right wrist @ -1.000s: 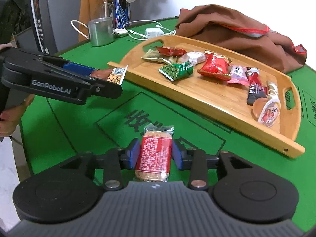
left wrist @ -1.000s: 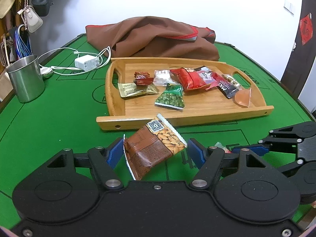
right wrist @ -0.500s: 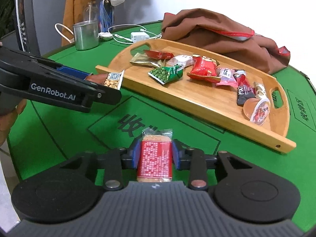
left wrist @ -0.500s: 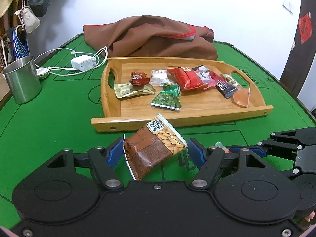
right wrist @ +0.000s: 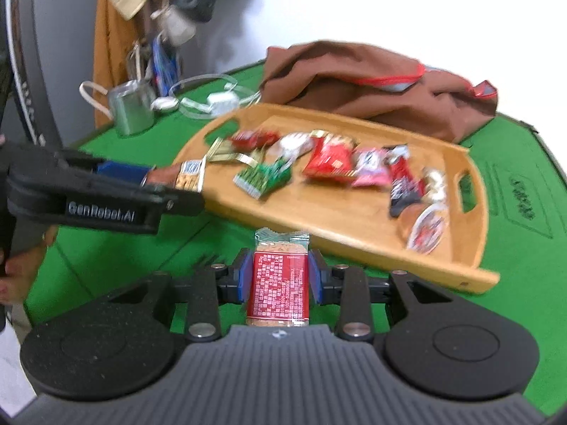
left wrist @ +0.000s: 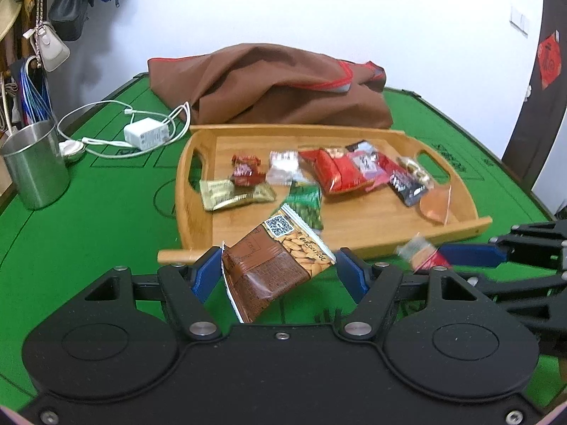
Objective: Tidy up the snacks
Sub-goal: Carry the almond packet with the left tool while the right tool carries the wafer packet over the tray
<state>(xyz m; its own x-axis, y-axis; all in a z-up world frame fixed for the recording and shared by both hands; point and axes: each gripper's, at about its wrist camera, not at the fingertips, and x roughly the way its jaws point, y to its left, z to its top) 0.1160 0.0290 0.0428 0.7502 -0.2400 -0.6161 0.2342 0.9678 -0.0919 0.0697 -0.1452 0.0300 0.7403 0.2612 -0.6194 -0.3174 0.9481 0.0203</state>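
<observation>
Left gripper clamped across a brown packet, angled down, jaws wide. Right gripper had just been closing, pads pressed on a red bar. Bare hand at left edge.

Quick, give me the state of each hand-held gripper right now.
Left hand-held gripper: shut on the almond packet.
Right hand-held gripper: jaws have just been closing, now shut on the red bar.
</observation>
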